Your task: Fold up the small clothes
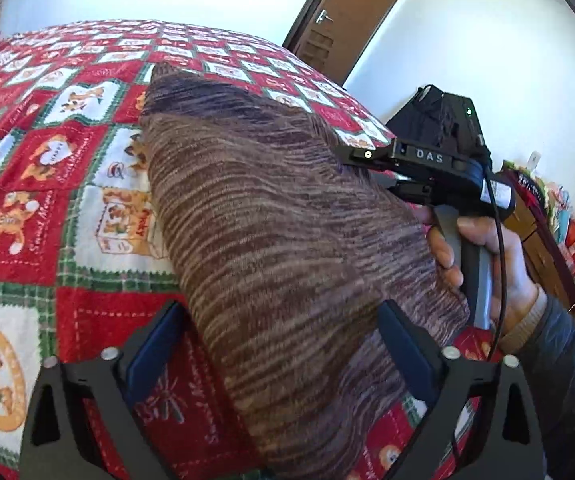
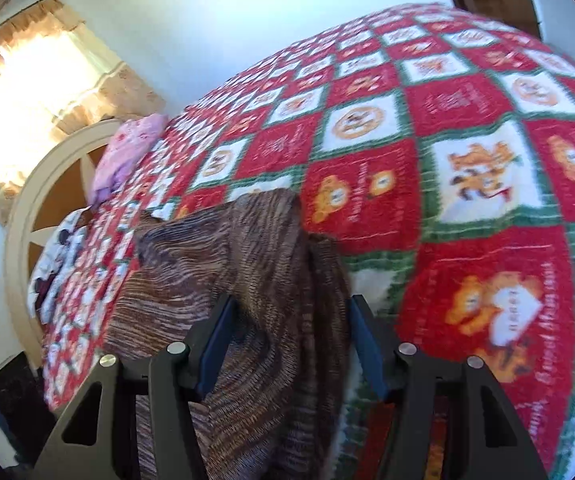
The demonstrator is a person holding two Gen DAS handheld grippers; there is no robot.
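A brown striped knit garment lies on a bed with a red, white and green patchwork blanket. My left gripper is open, its blue-padded fingers either side of the garment's near end. The right gripper's body shows at the garment's right edge, held by a hand. In the right wrist view the garment is bunched and folded over, and my right gripper is open with the cloth running between its fingers.
A brown door stands behind the bed. A pink pillow and a white and brown headboard are at the bed's head. A curtained window is beside it. Colourful clutter sits at the right.
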